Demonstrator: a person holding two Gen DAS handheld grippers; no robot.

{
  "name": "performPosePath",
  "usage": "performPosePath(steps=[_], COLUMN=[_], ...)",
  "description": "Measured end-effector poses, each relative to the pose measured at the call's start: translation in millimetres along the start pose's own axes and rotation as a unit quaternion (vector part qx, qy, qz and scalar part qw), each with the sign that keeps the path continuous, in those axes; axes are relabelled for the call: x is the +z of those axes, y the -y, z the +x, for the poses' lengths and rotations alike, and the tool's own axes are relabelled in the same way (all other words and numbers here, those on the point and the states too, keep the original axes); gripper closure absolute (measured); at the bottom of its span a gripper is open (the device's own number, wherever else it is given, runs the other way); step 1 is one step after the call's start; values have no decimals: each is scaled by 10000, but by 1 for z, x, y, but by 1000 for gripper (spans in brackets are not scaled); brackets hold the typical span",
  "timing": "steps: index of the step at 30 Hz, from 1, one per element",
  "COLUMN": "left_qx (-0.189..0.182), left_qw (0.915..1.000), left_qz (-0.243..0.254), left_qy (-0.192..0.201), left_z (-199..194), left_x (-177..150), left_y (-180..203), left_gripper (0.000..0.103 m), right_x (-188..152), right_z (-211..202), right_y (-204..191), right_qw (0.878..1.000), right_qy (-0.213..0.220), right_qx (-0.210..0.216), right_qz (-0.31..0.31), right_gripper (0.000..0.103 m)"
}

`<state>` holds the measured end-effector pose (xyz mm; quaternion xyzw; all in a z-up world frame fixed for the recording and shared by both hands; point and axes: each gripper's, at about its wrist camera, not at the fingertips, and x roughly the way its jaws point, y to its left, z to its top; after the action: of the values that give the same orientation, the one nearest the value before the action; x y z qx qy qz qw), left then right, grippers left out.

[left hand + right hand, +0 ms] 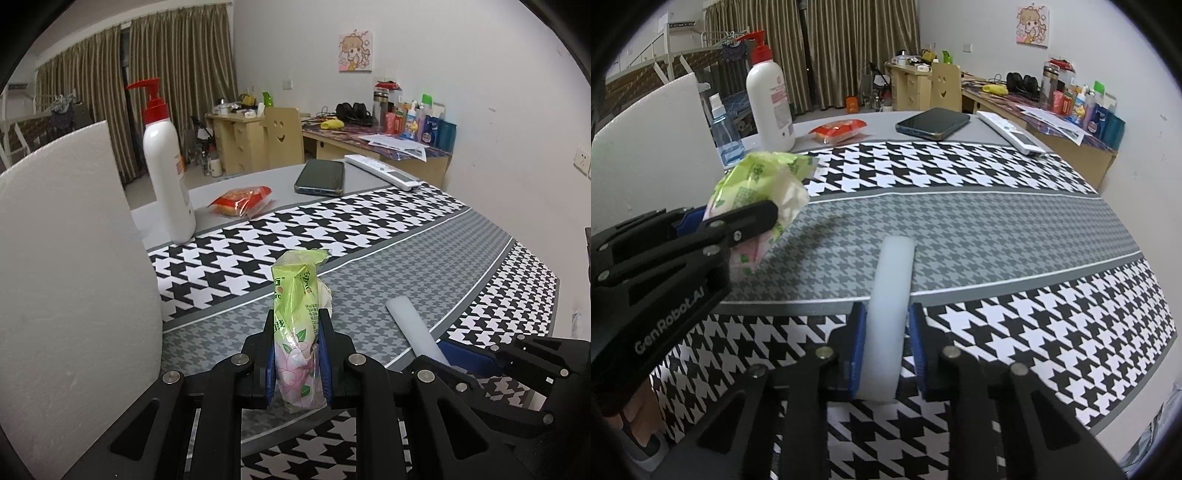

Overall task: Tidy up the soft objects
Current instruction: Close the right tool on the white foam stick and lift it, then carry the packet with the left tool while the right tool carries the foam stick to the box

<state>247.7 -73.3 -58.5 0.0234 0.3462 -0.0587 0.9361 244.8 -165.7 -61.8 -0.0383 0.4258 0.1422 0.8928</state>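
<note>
Both claws are gripping soft items above the houndstooth-covered desk (1015, 229): the left claw (297, 354) is clamped on a green tissue pack (297, 314), and the right claw (888, 347) pinches a white foam stick (892, 295). The pickup looks done; next, carry both to the white foam box (66, 258) at left.

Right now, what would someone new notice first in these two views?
Probably the bold black-and-white houndstooth cloth covering the table. Next, the two tools up front: the left tool pinches a green tissue pack, and the right tool has a white foam stick between its pads. Behind, a white pump bottle with a red top stands at the cloth's far left edge.
</note>
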Motion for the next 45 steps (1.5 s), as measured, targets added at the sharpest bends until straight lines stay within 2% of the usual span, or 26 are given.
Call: performPosePath(steps=[11, 15, 18, 22, 28, 45], left_qx=[-76, -173, -239, -292, -295, -399], left_qw=[9999, 9997, 9994, 9989, 9988, 9976], left_qz=[51, 114, 166, 258, 209, 242], left_qy=[110, 127, 201, 277, 338, 506], left_z=[-9, -13, -20, -27, -35, -60], left_x=[-1, -2, -2, -2, -2, -1], left_y=[0, 2, 4, 7, 5, 6], left_gripper=[83, 83, 83, 83, 83, 83], right_x=[2, 2, 1, -2, -2, 2], right_z=[1, 3, 1, -6, -10, -38], right_y=[-3, -11, -6, -10, -10, -3], right_qw=[10000, 9994, 9998, 9997, 9998, 9985], right_qy=[-10, 13, 60, 174, 220, 547], right_qx=[-59, -278, -181, -168, 0, 76], right_qz=[-36, -186, 8, -46, 1, 61], right_gripper=[82, 82, 83, 88, 89, 89])
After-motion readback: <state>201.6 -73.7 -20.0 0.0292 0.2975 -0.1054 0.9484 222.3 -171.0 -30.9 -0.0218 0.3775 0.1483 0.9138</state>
